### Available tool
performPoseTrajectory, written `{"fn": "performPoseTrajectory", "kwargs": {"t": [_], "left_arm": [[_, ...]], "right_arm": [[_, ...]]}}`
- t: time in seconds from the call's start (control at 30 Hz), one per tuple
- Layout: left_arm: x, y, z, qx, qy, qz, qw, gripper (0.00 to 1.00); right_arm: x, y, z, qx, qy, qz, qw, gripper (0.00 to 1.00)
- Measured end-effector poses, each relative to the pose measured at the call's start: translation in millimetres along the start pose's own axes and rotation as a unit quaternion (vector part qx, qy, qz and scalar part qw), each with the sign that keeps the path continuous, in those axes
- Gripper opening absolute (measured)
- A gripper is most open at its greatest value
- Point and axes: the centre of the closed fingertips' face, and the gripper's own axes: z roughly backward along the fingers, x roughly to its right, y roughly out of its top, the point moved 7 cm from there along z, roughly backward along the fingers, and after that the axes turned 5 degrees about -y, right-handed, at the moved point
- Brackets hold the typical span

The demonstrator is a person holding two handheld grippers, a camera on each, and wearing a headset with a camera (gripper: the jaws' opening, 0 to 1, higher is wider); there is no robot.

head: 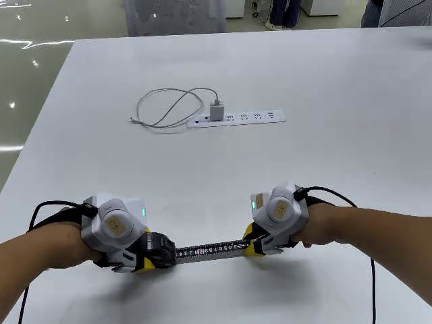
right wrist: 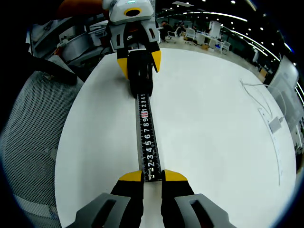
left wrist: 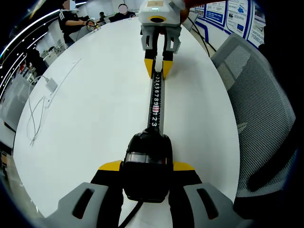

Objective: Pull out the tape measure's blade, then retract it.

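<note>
Well on my side of the long white plastic power strip (head: 236,117) on the white desk (head: 270,67), my left tool (head: 150,251) clamps the black plastic tape measure case (head: 162,251) between its yellow-tipped jaws. The pale numbered metal blade (head: 212,250) runs rightward from the case, low over the desk and roughly parallel to the strip. It ends at my right tool (head: 250,241), pinched narrow on the blade's end. A white charger (head: 217,109) sits plugged into the strip, its grey cable (head: 169,108) looped off the strip's left end.
</note>
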Motion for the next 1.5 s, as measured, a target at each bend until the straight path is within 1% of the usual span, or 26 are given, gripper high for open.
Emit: {"fn": "performPoseTrajectory", "kwargs": {"t": [1.5], "left_arm": [[0.1,-0.2,0.2,0.001,0.0,0.001,1.0,0.32]], "right_arm": [[4.2,-23.7,14.8,-0.009,-0.005,-0.009,0.9999,0.1]]}}
